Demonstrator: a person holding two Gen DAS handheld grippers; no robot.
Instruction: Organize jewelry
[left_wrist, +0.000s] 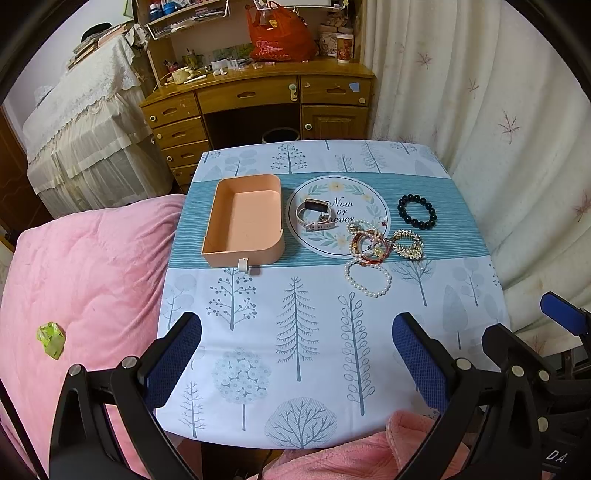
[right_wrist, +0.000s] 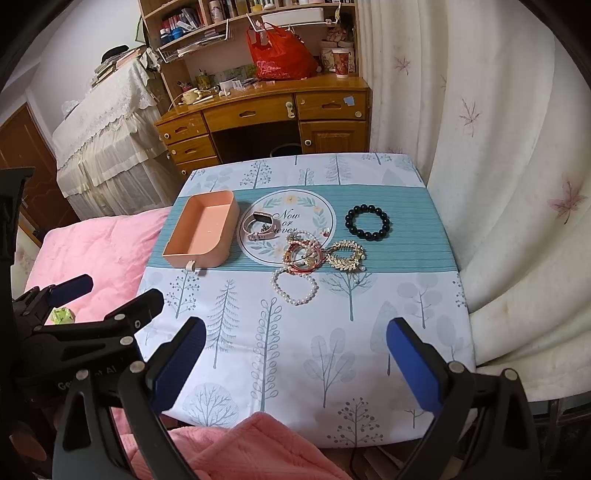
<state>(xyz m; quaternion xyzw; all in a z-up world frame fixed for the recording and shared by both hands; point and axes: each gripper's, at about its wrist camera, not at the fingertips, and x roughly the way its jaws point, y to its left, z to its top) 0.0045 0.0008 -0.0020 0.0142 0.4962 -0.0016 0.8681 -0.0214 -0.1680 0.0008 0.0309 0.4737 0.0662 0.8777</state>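
A peach drawer box (left_wrist: 245, 221) (right_wrist: 201, 234) lies empty on the left of the small table. Right of it sits a pink-strapped watch (left_wrist: 314, 216) (right_wrist: 260, 225), then a tangle of red and gold bracelets (left_wrist: 369, 243) (right_wrist: 303, 254), a gold leaf bracelet (left_wrist: 408, 245) (right_wrist: 345, 254), a pearl bracelet (left_wrist: 367, 277) (right_wrist: 294, 286) and a black bead bracelet (left_wrist: 417, 212) (right_wrist: 367, 222). My left gripper (left_wrist: 297, 332) (right_wrist: 110, 293) hangs open near the table's front edge, far short of the jewelry. My right gripper (right_wrist: 295, 334) is open too, holding nothing; one fingertip (left_wrist: 561, 314) shows in the left wrist view.
The table carries a tree-print cloth (left_wrist: 295, 332) with a teal band. A pink quilt (left_wrist: 85, 277) with a green scrap (left_wrist: 51, 339) lies left. A cream curtain (right_wrist: 498, 184) hangs right. A wooden desk (left_wrist: 258, 99) stands behind.
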